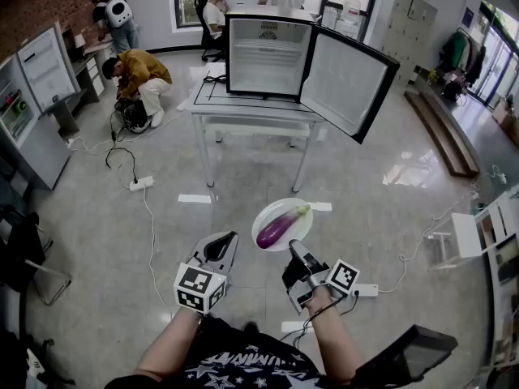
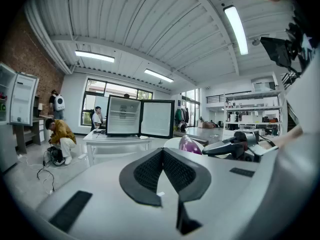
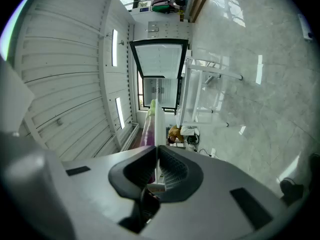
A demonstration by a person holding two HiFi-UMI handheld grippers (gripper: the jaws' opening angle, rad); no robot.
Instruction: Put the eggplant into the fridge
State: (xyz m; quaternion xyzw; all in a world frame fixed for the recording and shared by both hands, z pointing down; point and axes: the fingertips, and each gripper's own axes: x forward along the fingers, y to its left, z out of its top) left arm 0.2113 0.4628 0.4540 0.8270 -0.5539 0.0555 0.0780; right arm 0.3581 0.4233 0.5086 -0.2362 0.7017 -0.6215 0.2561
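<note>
Both hand-held grippers (image 1: pixel 222 244) (image 1: pixel 294 247) closed, level

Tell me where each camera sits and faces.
Head view: on the person's head, steeply down at both forearms, left gripper, right gripper, plate with eggplant.
Left gripper view: on the left gripper, level toward the open fridge; own shut jaws show.
Right gripper view: on the right gripper, rolled sideways, along the plate; jaws clamp its rim.
Shared: all show fridge and eggplant.

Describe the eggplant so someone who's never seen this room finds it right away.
Find the open mini fridge on the white table. In front of it, the right gripper holds a white plate by its rim. The eggplant lies on it: long, glossy purple, green-stemmed.
</note>
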